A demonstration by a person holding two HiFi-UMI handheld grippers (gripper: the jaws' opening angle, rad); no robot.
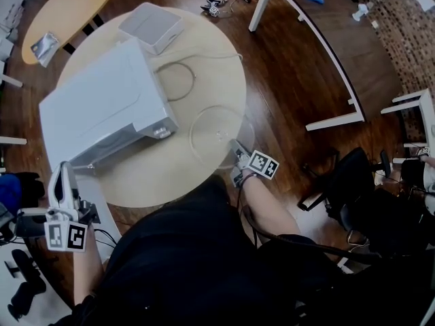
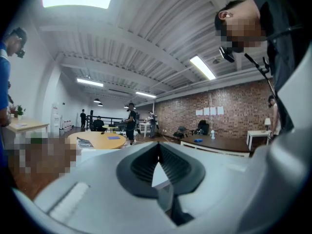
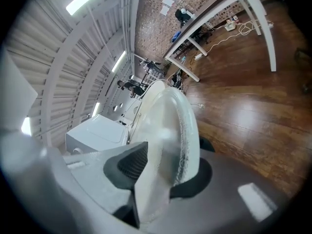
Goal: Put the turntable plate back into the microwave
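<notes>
My right claw (image 1: pixel 236 147) is clamped on the plate's (image 1: pixel 212 131) rim at the table's (image 1: pixel 204 60) right edge, beside the microwave (image 1: pixel 102 104). My left claw (image 1: pixel 63 175) is pinched together, empty, near the microwave's front.

A round table (image 1: pixel 204 53) with a pale wooden top stands on a dark wooden floor (image 1: pixel 292 80). A white microwave (image 1: pixel 102 104) fills the table's left half, and its outer corner reaches past the left edge. A small white box (image 1: pixel 151 26) sits at the far edge, just beyond the microwave. A thin cable (image 1: pixel 194 80) loops over the middle of the top. The clear turntable plate (image 1: pixel 219 136) is at the near right edge, with its rim past that edge; whether it rests on the top cannot be told.
</notes>
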